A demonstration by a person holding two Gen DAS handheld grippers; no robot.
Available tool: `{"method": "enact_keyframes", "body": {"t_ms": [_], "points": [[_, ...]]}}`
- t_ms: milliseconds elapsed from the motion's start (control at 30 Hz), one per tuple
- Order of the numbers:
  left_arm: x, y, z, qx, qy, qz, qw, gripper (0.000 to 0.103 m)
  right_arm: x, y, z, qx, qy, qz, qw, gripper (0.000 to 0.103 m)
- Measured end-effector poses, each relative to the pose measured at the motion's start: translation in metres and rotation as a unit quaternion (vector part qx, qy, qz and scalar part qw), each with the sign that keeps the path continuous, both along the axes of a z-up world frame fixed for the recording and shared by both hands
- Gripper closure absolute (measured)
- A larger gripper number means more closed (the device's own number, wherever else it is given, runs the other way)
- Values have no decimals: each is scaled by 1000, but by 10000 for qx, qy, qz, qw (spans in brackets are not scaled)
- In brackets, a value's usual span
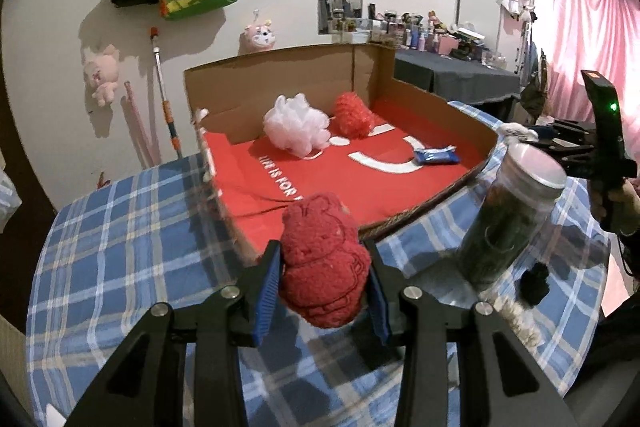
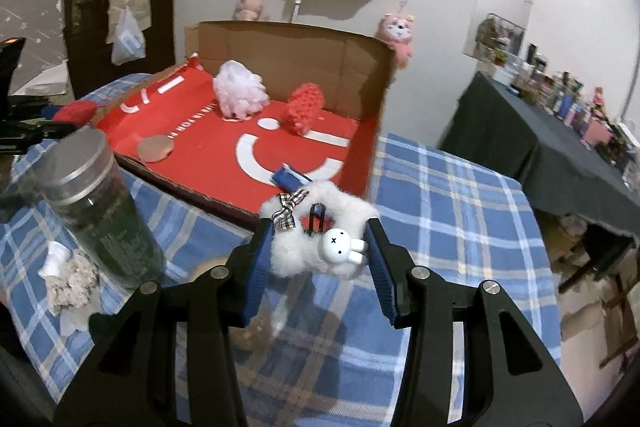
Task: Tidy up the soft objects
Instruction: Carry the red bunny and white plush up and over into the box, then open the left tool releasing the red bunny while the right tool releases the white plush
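Observation:
My left gripper is shut on a red fuzzy plush, held above the checked cloth just short of the open cardboard box. My right gripper is shut on a white fluffy pouch with a checked bow and a small white rabbit charm, near the box's front corner. Inside the red-lined box lie a white mesh puff, a red knitted ball and a blue packet. In the right wrist view the left gripper and its red plush show at the far left.
A tall jar with a metal lid stands on the blue checked tablecloth between my grippers. Crumpled paper lies by it. A round brown disc rests in the box. Bags and plush toys hang on the wall; a cluttered dark table stands right.

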State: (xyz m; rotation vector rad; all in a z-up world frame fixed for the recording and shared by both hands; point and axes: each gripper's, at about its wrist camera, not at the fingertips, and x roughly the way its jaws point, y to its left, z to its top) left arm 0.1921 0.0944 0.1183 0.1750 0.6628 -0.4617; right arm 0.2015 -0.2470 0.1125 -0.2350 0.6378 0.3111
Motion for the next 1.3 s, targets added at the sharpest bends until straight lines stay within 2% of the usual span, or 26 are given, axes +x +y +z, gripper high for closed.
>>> {"method": "enact_keyframes", "body": {"t_ms": [167,267,533,667,867,1033,1300], "points": [[19,-20,9,107,59,-188,9997,61,20,10,8,72,62,251,9996,59],[34,-31,13,222,137,-142,9996,61,36,16,13,122,139,321,9993,59],[98,-53,9,305,780,191,9963,61,98,44,15,122,634,407,9971,59],[128,-59,0,269,1217,356,9916,61,131,56,7,-19,1016,355,9942,59],[161,-66,-19,705,1544,678,9832,61,172,69,-9,-271,1593,123,9868,59],[185,-67,-34,923,1842,901,9744,61,199,80,-29,-513,2082,-144,9766,59],[198,-68,-49,1153,1956,1045,9683,60,220,86,-52,-870,2393,-382,9663,58]]}}
